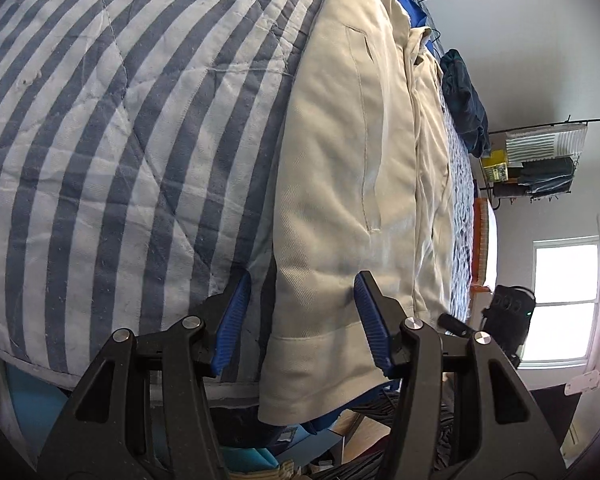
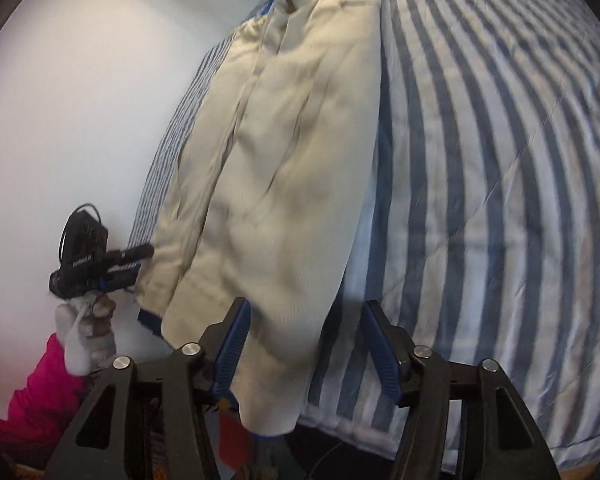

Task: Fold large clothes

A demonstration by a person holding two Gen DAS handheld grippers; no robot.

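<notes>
A cream jacket (image 1: pixel 340 168) lies flat and lengthwise on a blue-and-white striped quilt (image 1: pixel 100 140), its hem hanging over the bed's near edge. My left gripper (image 1: pixel 302 292) is open, its blue pads standing either side of one hem corner without pressing it. In the right wrist view the same jacket (image 2: pixel 284 160) runs up the quilt (image 2: pixel 480 160). My right gripper (image 2: pixel 306 316) is open over the other hem corner; the cloth lies by its left pad. The left gripper (image 2: pixel 138 263) shows at the jacket's far side, held by a gloved hand (image 2: pixel 84 336) with a pink sleeve.
A dark teal garment (image 1: pixel 464 100) lies bunched at the bed's far side. A wire rack (image 1: pixel 540 160) holds folded things by the wall, near a bright window (image 1: pixel 564 300). Boxes and clutter (image 1: pixel 340 440) sit on the floor below the bed edge.
</notes>
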